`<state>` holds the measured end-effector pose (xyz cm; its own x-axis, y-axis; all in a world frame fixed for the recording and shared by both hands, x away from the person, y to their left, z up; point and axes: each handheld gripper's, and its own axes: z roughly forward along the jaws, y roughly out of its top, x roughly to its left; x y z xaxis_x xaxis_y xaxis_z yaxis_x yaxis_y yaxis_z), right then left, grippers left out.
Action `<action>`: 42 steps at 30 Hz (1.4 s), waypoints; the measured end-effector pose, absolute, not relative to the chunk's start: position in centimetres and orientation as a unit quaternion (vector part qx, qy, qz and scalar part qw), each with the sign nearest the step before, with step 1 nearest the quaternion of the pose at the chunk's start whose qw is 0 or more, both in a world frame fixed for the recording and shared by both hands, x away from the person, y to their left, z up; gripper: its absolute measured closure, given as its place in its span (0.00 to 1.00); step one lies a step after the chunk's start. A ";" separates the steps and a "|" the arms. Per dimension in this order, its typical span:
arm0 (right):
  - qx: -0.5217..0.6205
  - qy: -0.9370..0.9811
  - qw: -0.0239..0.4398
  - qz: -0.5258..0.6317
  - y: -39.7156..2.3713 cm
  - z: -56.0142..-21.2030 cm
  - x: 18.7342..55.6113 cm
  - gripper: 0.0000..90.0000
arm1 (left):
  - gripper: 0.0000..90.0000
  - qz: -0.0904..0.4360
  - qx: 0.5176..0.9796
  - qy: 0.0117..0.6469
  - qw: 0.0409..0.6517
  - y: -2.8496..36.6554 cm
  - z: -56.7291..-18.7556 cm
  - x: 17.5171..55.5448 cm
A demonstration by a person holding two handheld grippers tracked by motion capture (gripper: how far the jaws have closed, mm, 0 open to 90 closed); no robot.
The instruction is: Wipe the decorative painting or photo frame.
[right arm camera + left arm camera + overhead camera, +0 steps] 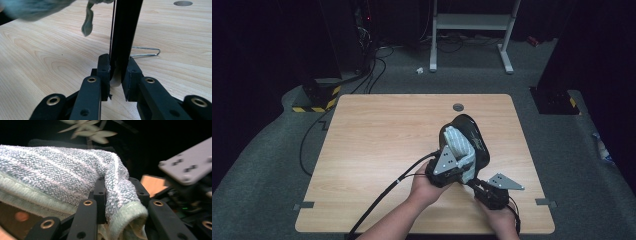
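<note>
A black bag (474,136) with a pale leaf print (88,132) stands tilted on the wooden table (382,140). A blue-grey striped towel (457,141) sits in its mouth. My left gripper (460,164) is shut on a fold of the towel (62,175), and the cloth bulges between its jaws (117,188). Just right of it and nearer the person, my right gripper (475,183) is shut on a thin black edge of the bag (123,27), pinched upright between its jaws (117,63). A loose towel corner (87,22) hangs above the table.
A bent metal wire loop (147,51) lies on the table behind the bag's edge. A round cable hole (458,107) sits near the far table edge. The right gripper's grey plate (187,161) is close beside the left gripper. Cables trail off the front left.
</note>
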<state>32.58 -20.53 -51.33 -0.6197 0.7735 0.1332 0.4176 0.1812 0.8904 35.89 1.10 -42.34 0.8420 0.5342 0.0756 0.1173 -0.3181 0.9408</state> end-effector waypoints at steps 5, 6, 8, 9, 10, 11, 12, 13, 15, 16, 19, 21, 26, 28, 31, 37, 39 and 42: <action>0.399 0.747 0.178 0.501 -20.6 -51.3 32.6 0.86 | 0.79 0.205 0.790 0.224 0.533 2.0 -42.6 37.4; 0.400 0.747 0.178 0.500 -20.5 -51.3 32.6 0.86 | 0.79 0.207 0.791 0.228 0.529 2.2 -42.7 37.7; 0.400 0.748 0.180 0.498 -20.5 -51.4 32.6 0.86 | 0.79 0.215 0.792 0.235 0.520 2.5 -42.8 38.2; 0.400 0.748 0.180 0.498 -20.4 -51.4 32.6 0.86 | 0.79 0.218 0.793 0.238 0.517 2.7 -42.9 38.6; 0.399 0.748 0.181 0.498 -20.4 -51.4 32.6 0.86 | 0.79 0.219 0.792 0.244 0.515 3.0 -43.1 39.1; 0.400 0.748 0.181 0.498 -20.4 -51.4 32.6 0.86 | 0.79 0.220 0.792 0.248 0.513 3.2 -43.2 39.3; 0.399 0.749 0.180 0.498 -20.4 -51.4 32.6 0.86 | 0.79 0.223 0.791 0.254 0.510 3.4 -43.3 39.7; 0.398 0.750 0.179 0.498 -20.4 -51.4 32.6 0.86 | 0.79 0.224 0.790 0.261 0.507 3.7 -43.4 40.1; 0.396 0.751 0.177 0.498 -20.4 -51.4 32.6 0.85 | 0.79 0.227 0.792 0.270 0.499 4.1 -43.7 40.9; 0.396 0.751 0.177 0.499 -20.4 -51.4 32.6 0.85 | 0.79 0.228 0.792 0.276 0.495 4.2 -43.9 41.2; 0.390 0.754 0.176 0.499 -20.3 -51.4 32.6 0.84 | 0.79 0.229 0.793 0.292 0.484 4.8 -44.4 42.1; 0.388 0.757 0.177 0.495 -20.2 -51.3 32.6 0.84 | 0.79 0.227 0.793 0.297 0.482 5.0 -44.7 42.4; 0.393 0.755 0.184 0.492 -20.0 -51.3 32.5 0.84 | 0.79 0.224 0.793 0.300 0.480 5.1 -45.3 42.3; 0.395 0.753 0.186 0.493 -20.1 -51.2 32.5 0.84 | 0.79 0.223 0.793 0.301 0.481 5.2 -45.3 42.3; 0.395 0.752 0.186 0.494 -20.0 -51.3 32.5 0.82 | 0.79 0.226 0.791 0.304 0.480 5.5 -45.3 42.3; 0.405 0.749 0.182 0.492 -20.0 -51.3 32.5 0.85 | 0.79 0.228 0.787 0.327 0.470 6.0 -45.6 43.1; 0.411 0.749 0.180 0.488 -20.0 -51.3 32.5 0.86 | 0.79 0.230 0.785 0.331 0.471 6.0 -45.7 43.4; 0.412 0.748 0.177 0.489 -20.1 -51.3 32.6 0.86 | 0.79 0.229 0.785 0.331 0.470 6.1 -46.1 43.8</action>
<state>32.59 -20.14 -51.25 -0.5976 0.7898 0.1378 0.4437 0.1826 0.8774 43.83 6.06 -46.07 0.6753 0.7360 0.0487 0.3043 -0.3382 0.8905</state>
